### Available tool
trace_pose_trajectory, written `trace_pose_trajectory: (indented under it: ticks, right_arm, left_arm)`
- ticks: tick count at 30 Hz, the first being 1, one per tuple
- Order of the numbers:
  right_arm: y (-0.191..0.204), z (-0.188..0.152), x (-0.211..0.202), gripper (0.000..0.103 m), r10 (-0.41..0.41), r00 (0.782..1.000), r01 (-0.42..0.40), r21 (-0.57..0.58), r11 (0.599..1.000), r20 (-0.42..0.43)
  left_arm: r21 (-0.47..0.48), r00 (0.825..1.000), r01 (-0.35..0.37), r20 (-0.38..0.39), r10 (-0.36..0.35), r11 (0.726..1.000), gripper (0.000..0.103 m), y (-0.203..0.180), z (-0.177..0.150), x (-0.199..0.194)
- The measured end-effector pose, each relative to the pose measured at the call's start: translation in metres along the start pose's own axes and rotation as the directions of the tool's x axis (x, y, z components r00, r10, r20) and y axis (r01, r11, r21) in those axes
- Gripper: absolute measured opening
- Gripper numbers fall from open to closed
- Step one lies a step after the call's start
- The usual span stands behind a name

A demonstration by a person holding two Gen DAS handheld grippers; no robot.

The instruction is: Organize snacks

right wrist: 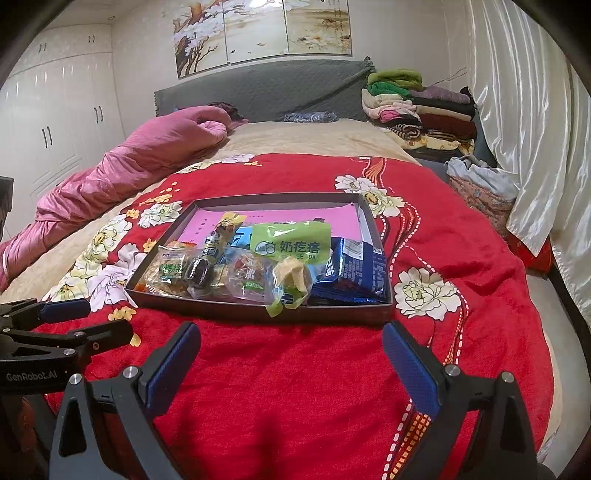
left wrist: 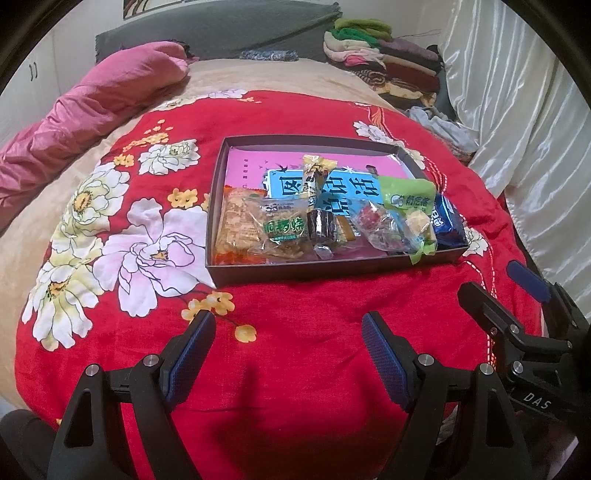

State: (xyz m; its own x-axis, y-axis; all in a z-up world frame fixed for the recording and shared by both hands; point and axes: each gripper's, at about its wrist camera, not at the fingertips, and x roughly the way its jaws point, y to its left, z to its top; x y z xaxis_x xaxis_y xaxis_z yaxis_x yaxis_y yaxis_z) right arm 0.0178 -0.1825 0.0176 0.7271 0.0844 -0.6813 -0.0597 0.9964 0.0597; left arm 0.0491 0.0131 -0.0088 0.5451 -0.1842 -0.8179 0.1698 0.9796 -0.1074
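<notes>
Left gripper (left wrist: 289,334) open | snack box (left wrist: 332,266) just ahead, apart

Glossy plastic snack wrappers (left wrist: 284,225), plush cloth blanket (left wrist: 295,325)

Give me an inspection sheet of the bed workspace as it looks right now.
Surface: red floral blanket spread over the bed.
Job's things: shallow box holding snack packets, including a green pouch, a blue packet and a yellow stick pack; all inside, the green pouch's end overhanging the near wall.
Clutter: pink quilt, folded clothes stack.
Grippers: left tongs and right tongs open, empty, short of the box.
Cables: nothing seen.
Surroundings: white curtain, wardrobe, flower painting.
</notes>
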Motion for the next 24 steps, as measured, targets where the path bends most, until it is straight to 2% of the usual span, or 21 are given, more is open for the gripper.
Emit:
trace_pose_trajectory:
  ticks: [12,18,24]
  right_arm:
    - [-0.001,0.000,0.001,0.100,-0.010,1.000,0.010,0.007,1.000,0.000]
    - [-0.007,-0.001,0.002,0.102,-0.024,1.000,0.024,0.023,0.999,-0.003]
    - [-0.026,0.003,0.007,0.102,-0.064,0.998,0.064,0.058,0.996,0.001]
  left_arm:
    - [0.001,1.000,0.005,-0.004,-0.005,1.000,0.082,-0.001,0.000,0.002]
    - [-0.020,1.000,-0.017,-0.021,0.017,1.000,0.082,0.004,0.001,0.008]
    - [-0.110,0.998,-0.019,0.051,0.024,0.994,0.082,0.037,0.013,0.015]
